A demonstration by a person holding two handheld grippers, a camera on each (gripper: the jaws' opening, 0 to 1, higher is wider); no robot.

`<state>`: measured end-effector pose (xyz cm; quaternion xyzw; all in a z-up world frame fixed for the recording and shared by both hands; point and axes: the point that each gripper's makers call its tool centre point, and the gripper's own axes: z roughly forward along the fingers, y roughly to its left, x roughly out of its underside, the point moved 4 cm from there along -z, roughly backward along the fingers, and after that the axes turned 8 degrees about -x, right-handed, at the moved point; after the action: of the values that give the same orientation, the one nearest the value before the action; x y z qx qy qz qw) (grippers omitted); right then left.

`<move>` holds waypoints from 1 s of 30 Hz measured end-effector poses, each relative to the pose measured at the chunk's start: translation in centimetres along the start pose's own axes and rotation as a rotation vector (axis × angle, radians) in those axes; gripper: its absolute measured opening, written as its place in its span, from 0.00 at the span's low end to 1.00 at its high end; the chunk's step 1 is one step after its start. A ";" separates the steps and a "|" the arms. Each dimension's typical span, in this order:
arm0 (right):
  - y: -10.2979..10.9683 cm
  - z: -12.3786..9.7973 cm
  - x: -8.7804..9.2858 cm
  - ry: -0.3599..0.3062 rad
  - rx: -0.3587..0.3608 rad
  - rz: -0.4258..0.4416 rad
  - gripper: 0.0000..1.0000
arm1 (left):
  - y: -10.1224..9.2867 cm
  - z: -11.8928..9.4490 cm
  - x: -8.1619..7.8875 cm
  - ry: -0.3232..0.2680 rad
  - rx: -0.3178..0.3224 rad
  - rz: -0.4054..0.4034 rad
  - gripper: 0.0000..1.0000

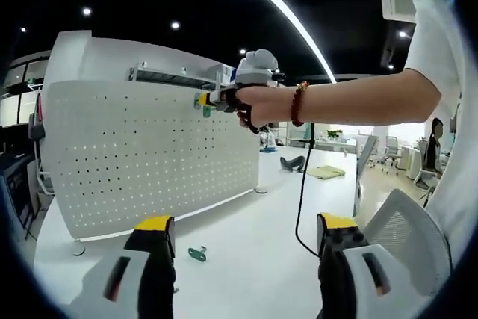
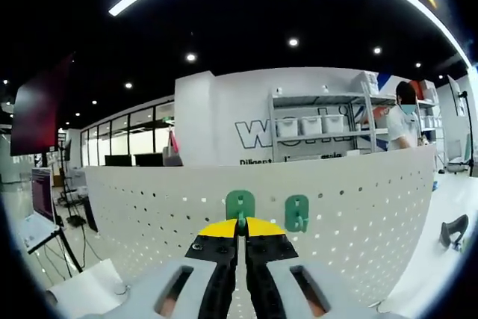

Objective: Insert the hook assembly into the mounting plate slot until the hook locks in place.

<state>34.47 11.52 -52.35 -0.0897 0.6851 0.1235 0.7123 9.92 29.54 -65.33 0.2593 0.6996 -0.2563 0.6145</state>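
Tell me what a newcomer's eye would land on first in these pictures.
The white pegboard standing upright on the table spans both views. In the right gripper view, the right gripper is shut on a green hook at the board's top edge, beside a second green hook already hanging there. In the left gripper view, the left gripper is open above a spare green hook lying on the table.
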 end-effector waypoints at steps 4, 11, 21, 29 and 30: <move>-0.2 0.6 0.1 0.001 0.003 -0.008 0.01 | 0.3 0.0 0.2 0.006 -0.007 -0.003 0.79; -0.6 1.3 0.3 0.005 0.010 0.003 0.01 | 0.8 0.1 0.4 0.011 -0.022 -0.015 0.79; -0.8 2.2 0.6 0.010 0.014 0.013 0.01 | 1.2 0.0 0.6 0.018 -0.037 -0.028 0.78; -0.9 2.1 1.2 0.025 0.039 0.023 0.01 | 1.4 -0.2 0.7 0.016 -0.043 -0.034 0.78; -0.9 2.1 1.2 0.028 0.043 0.022 0.01 | 1.4 -0.2 0.6 0.016 -0.044 -0.033 0.78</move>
<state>36.81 11.35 -53.47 -0.0685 0.6983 0.1152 0.7032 10.66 30.69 -66.01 0.2361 0.7141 -0.2489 0.6102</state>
